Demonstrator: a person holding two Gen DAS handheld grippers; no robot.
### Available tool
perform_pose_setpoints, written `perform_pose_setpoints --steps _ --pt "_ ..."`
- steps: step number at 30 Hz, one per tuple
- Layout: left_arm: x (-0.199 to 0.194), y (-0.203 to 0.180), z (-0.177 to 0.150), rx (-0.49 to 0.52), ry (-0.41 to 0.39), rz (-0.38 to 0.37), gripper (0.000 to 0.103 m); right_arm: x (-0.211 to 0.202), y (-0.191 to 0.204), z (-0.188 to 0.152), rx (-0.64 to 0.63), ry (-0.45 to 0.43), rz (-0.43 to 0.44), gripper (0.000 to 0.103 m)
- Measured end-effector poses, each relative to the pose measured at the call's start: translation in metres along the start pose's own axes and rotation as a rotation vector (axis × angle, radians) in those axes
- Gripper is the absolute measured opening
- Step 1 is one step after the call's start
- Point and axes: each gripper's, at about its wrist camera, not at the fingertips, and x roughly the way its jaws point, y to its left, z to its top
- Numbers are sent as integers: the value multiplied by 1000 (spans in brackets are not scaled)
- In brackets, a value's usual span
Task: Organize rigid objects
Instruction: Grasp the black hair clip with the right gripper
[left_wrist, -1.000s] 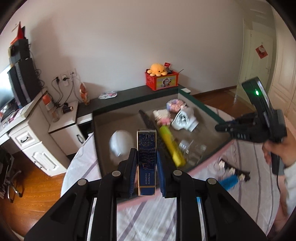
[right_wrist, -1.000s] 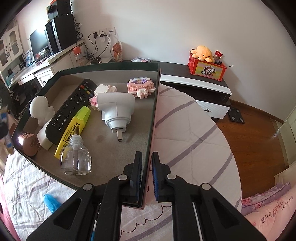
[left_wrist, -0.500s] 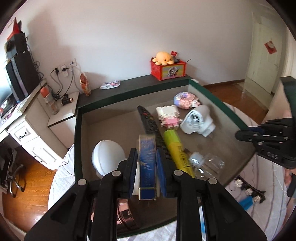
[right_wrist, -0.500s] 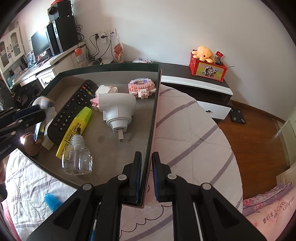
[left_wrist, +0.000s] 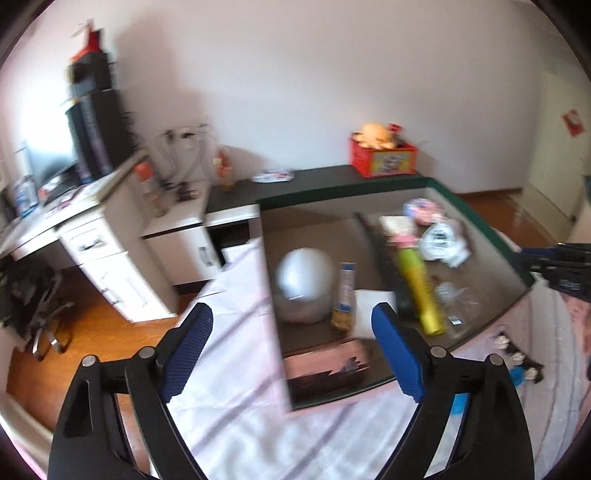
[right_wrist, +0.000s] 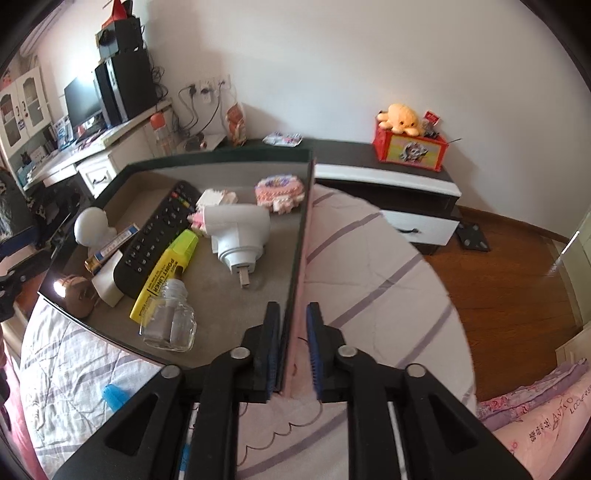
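A dark tray (left_wrist: 332, 192) rests on the bed and holds several rigid items. A narrow blue and gold box (left_wrist: 345, 291) lies in it beside a white figurine (left_wrist: 304, 284). My left gripper (left_wrist: 291, 314) hovers over the tray's near left corner. Its jaws are opening wide and grip nothing. The view is blurred by motion. In the right wrist view my right gripper (right_wrist: 293, 308) straddles the tray's side wall (right_wrist: 306, 221). Its jaws are opening, and a gap shows between the pads and the wall. The blue box (right_wrist: 114, 243) leans against the figurine (right_wrist: 90, 225).
The tray also holds a black remote (right_wrist: 155, 236), a yellow highlighter (right_wrist: 166, 273), a glass bottle (right_wrist: 170, 321), a white plug adapter (right_wrist: 238, 229) and pink block toys (right_wrist: 279, 188). A blue cap (right_wrist: 112, 393) lies on the striped quilt. A desk stands at the left and a red box (right_wrist: 410, 147) on the low cabinet.
My left gripper has let go of the blue box, opened wide and drawn back to the left. The box now lies in the tray. My right jaws have parted slightly around the tray wall.
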Motion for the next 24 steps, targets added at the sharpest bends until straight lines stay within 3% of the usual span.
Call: perform_pose_setpoints --steps 2,6,8,10,13,18,24 --pt "-4 13 -6 -27 15 1 90 -10 -1 -4 -1 -16 -5 30" --pt "-11 28 -24 -63 36 22 90 -30 -4 -13 3 -45 -13 30" --pt "-20 29 -35 -74 33 12 90 -43 -3 -21 -6 -64 -10 33" --pt "-29 28 -44 -80 30 11 90 -54 0 -31 -15 -75 -7 43" --pt "-49 22 -60 -92 7 4 92 -66 6 -50 -32 -78 5 45" --pt "-73 6 -85 -92 -1 -33 94 -65 22 -85 -93 -26 53 45" --pt "-81 -13 -109 -48 36 -38 95 -26 39 -101 -170 74 44 45"
